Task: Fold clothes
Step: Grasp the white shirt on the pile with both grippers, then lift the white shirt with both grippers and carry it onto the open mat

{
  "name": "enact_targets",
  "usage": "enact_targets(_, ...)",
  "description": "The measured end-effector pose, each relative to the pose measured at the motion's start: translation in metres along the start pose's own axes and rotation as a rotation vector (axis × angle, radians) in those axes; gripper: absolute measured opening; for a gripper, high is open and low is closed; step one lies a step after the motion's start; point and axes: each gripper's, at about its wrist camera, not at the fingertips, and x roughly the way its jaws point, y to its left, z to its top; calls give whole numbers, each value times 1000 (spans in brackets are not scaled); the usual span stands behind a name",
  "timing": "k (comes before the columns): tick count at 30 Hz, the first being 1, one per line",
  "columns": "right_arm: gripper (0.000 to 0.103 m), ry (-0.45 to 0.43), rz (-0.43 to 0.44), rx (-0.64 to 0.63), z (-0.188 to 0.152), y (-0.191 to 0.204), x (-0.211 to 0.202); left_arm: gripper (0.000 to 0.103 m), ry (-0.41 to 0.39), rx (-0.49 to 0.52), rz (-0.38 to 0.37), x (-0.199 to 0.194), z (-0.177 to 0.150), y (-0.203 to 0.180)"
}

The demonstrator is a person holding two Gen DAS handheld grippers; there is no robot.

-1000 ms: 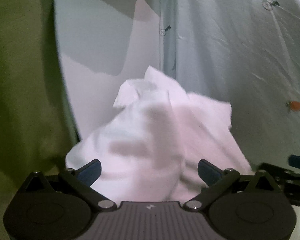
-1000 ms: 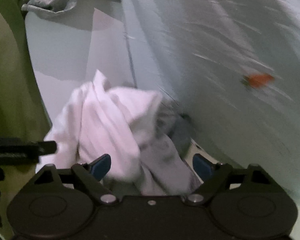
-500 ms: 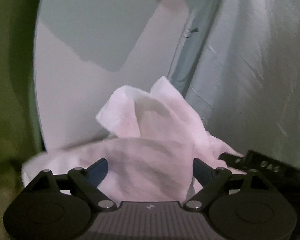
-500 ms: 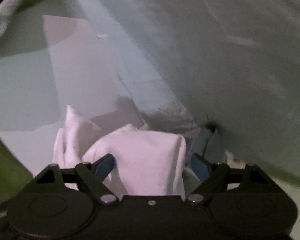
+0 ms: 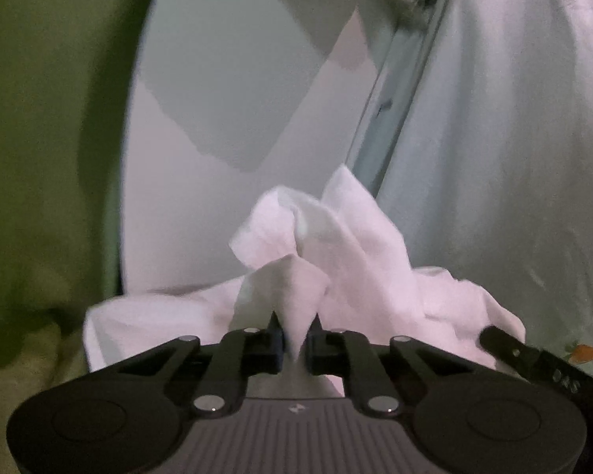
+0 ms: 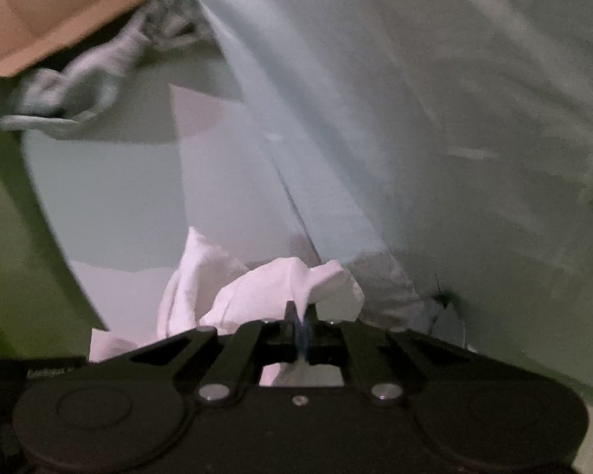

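The crumpled white garment [image 5: 336,260] bunches near the table [image 5: 201,126] edge; left gripper [image 5: 295,326] and right gripper [image 6: 299,312] each pinch a fold.

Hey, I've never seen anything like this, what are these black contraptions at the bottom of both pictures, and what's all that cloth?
There is no robot here. A person holds a two-finger gripper in each hand, and each gripper carries a fisheye camera that looks forward along its fingers, so each picture bulges.

In the left wrist view, the left gripper is shut on a pinch of a crumpled white garment. In the right wrist view, the right gripper is shut on another part of the same white garment.

The garment lies on a pale table. A light blue sheet drapes alongside, a grey garment is bunched at the far end, and a cardboard box sits behind it.
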Motion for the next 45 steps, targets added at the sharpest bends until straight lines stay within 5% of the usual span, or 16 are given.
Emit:
enact_targets(7, 2, -150, 46, 4, 3, 13, -94, 10, -146, 72, -70, -91, 8, -36)
enact_targets(15, 2, -331, 26, 67, 17, -21, -227, 10, -261, 103, -263, -196, -8, -111)
enact_targets(19, 2, -415, -36, 67, 22, -49, -308, 10, -247, 106, -380, -227, -28, -165)
enact_targets(29, 2, -575, -387, 73, 2, -150, -520, 10, -41, 120, -616, -251, -130, -290)
enact_targets(33, 2, -515, -584, 121, -29, -202, -569, 11, 94, 163, -580, -241, -189, -307)
enact_targets(37, 10, -228, -766, 216, -87, -268, -575, 26, 337, 239, -456, -209, -266, -306)
enact_targets(40, 18, -90, -799, 314, -145, -303, -582, 25, 439, 280, -350, -202, -318, -293)
enact_targets(42, 30, -64, -795, 384, -173, -316, -597, 28, 473, 279, -303, -204, -341, -285)
enact_targets(45, 34, -29, -800, 437, -200, -334, -613, 35, 483, 262, -265, -207, -354, -279)
